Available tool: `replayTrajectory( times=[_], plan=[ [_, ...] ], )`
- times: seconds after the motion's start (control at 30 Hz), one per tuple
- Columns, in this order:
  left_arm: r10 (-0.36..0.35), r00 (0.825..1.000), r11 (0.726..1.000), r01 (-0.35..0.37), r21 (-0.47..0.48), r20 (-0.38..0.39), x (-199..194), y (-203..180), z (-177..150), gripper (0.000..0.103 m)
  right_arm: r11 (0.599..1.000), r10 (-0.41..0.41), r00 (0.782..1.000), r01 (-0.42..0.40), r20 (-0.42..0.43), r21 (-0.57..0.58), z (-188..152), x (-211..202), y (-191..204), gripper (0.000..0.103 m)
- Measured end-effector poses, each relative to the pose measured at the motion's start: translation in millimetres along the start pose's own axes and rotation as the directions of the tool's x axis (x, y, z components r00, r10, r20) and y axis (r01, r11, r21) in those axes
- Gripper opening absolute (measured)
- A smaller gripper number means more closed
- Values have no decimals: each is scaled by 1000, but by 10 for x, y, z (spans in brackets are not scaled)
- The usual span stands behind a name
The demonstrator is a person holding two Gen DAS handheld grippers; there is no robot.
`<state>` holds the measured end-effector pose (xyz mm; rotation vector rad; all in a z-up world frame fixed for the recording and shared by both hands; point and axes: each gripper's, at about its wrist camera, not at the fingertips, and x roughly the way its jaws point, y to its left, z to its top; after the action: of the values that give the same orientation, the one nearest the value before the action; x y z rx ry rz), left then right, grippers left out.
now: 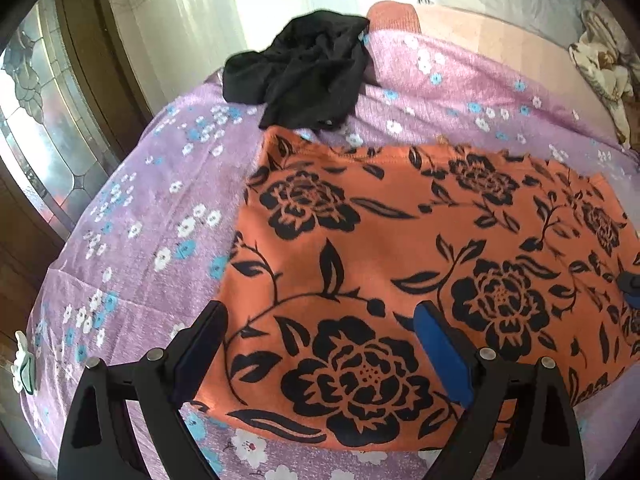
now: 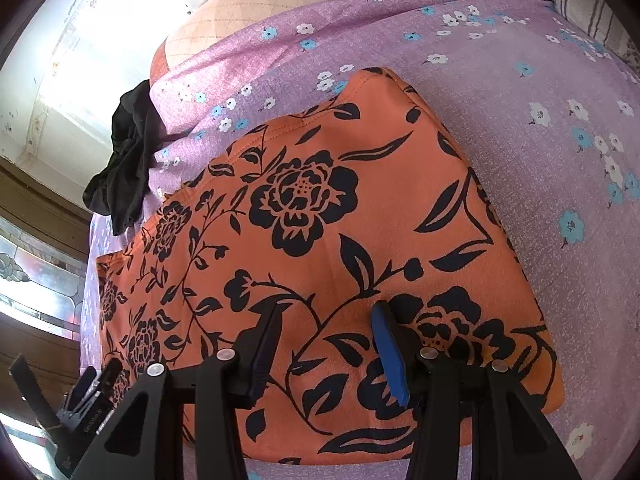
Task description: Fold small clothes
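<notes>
Orange garment (image 1: 400,264) lies flat on the sheet (image 1: 140,220), black cloth (image 1: 304,76) at its 11 o'clock; left gripper (image 1: 320,344) and right gripper (image 2: 326,344) both released above it.

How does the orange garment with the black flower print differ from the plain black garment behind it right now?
The orange garment with the black flower print lies spread flat in a tidy rectangle; the plain black garment sits crumpled in a heap. The orange one is patterned, the black one plain. The orange one covers more of the bed and lies under both grippers; the black one sits at the far edge, away from them. Both rest on the purple flowered bedsheet.
</notes>
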<state>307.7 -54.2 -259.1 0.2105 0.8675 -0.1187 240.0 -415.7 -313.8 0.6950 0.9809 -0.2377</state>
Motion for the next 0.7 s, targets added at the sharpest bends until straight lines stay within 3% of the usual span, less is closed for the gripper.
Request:
replayTrajectory(
  times=[0.4,0.7],
  plan=[
    [8,996,1000,-10,19,87,-185,-13,29,94,1000,-3,1000,3,1,-4,0,4,10,51],
    [14,995,999,-17,30,95,-189,-42,31,94,1000,-3,1000,3,1,-5,1,8,8,51]
  ],
)
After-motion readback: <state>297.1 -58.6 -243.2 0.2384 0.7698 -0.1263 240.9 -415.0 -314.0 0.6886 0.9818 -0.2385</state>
